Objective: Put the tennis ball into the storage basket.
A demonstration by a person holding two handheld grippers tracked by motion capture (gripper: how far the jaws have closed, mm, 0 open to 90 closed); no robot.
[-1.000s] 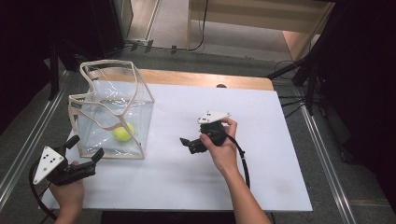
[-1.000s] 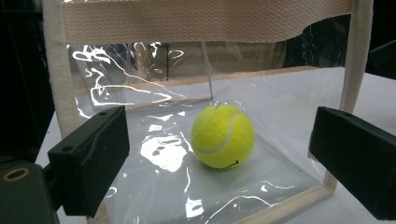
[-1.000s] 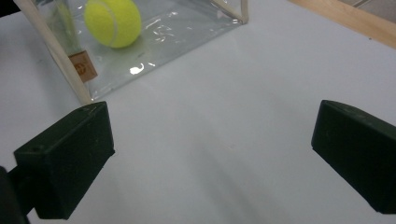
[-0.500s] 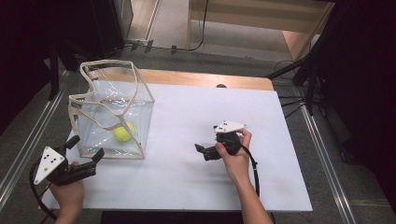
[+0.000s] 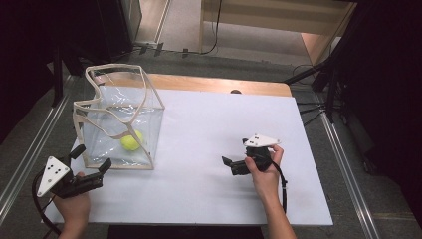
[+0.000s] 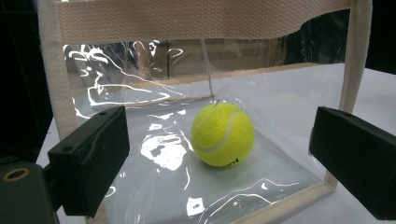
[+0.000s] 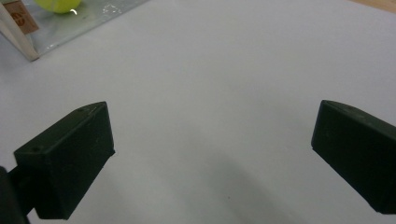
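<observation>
Scene: we work at a white table (image 5: 209,129), with a clear bag (image 5: 119,124) standing in the left half of the high view.

Bag: it has see-through walls and cream webbing along its edges, and its mouth gapes upward. One strap droops across the opening. We judge it stands this way so things can be dropped in from above.

Ball: a yellow tennis ball (image 5: 131,142) rests on the bag's floor, toward the near wall. In the left gripper view the ball (image 6: 222,134) sits at the centre of the frame, seen through the plastic.

Left gripper: our left gripper (image 5: 92,162) is at the lower left of the high view, just beside the bag's near lower corner. Its jaws are spread wide and grip nothing. We cannot tell whether a tip touches the webbing. In its own view the jaws frame the bag's near face, so we judge it is placed there to steady the bag or take hold of it.

Right gripper: our right gripper (image 5: 234,163) is at the lower right of centre in the high view, well apart from the bag. Its jaws are wide and empty, over bare table in its own view. The bag's corner (image 7: 18,32) sits at that frame's upper left.

Judgement: with the ball inside, the right hand seems to have nothing to carry.
</observation>
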